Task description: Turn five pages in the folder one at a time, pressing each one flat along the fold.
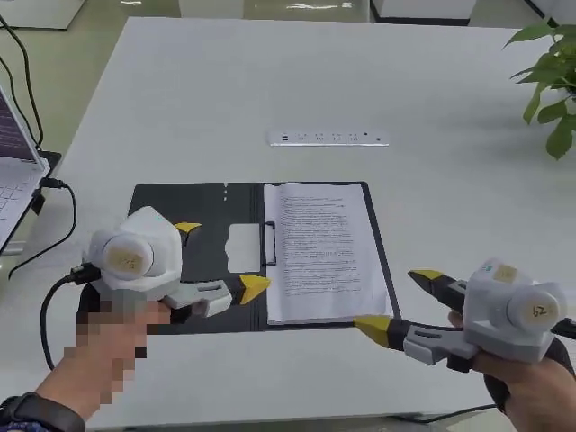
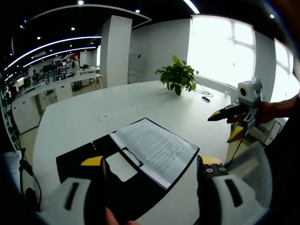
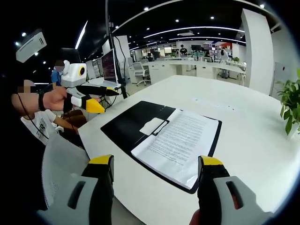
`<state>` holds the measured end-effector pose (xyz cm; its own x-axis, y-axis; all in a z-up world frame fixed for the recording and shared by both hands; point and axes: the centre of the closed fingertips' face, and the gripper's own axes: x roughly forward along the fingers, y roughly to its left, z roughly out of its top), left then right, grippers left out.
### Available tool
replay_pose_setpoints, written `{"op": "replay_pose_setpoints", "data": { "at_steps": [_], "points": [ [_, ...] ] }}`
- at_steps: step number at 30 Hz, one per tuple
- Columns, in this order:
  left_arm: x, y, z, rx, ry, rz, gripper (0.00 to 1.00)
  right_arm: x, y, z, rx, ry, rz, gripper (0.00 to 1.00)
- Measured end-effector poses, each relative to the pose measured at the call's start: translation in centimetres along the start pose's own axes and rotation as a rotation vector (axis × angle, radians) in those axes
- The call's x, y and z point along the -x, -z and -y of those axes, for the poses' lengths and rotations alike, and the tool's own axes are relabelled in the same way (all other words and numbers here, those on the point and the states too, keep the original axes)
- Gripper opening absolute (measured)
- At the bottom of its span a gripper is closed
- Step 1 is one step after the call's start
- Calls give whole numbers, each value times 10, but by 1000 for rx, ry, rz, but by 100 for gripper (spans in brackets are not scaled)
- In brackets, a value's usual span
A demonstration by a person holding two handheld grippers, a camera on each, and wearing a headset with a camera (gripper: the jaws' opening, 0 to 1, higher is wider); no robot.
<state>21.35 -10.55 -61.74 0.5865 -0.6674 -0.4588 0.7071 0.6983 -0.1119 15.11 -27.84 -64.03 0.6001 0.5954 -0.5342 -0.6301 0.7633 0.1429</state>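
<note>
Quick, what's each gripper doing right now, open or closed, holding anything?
Left gripper: open, holding nothing.
Right gripper: open, holding nothing.

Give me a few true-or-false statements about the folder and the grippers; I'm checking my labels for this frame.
1. The folder lies open on the table. True.
2. The left gripper is clamped on a page. False: its jaws stand open and hold nothing.
3. In the head view, the paper stack sits on the folder's right half. True.
4. The right gripper is shut. False: it is open, near the folder's near right corner.
5. A power strip lies beyond the folder. True.
</note>
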Motion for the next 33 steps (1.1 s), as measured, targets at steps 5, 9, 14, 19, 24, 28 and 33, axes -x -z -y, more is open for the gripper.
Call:
{"op": "replay_pose_setpoints", "data": {
  "at_steps": [5, 9, 14, 19, 24, 28, 33],
  "points": [
    [-18, -3, 9, -36, 41, -18, 79, 0, -1, 2, -4, 4, 3, 72],
    [-33, -7, 20, -57, 78, -29, 78, 1, -2, 3, -5, 7, 4, 72],
    [-53, -14, 32, -72, 117, -35, 77, 1, -2, 4, -9, 9, 8, 72],
    [-73, -17, 45, -62, 159, -36, 77, 2, -5, 3, -10, 9, 11, 72],
    [-94, -15, 57, -84, 192, -59, 76, 4, -4, 6, -16, 15, 15, 72],
    [-111, -13, 67, -95, 220, -74, 76, 6, -2, 7, -21, 18, 11, 72],
    [-132, -11, 77, -115, 242, -95, 76, 8, 0, 10, -31, 25, 12, 72]
  ]
}}
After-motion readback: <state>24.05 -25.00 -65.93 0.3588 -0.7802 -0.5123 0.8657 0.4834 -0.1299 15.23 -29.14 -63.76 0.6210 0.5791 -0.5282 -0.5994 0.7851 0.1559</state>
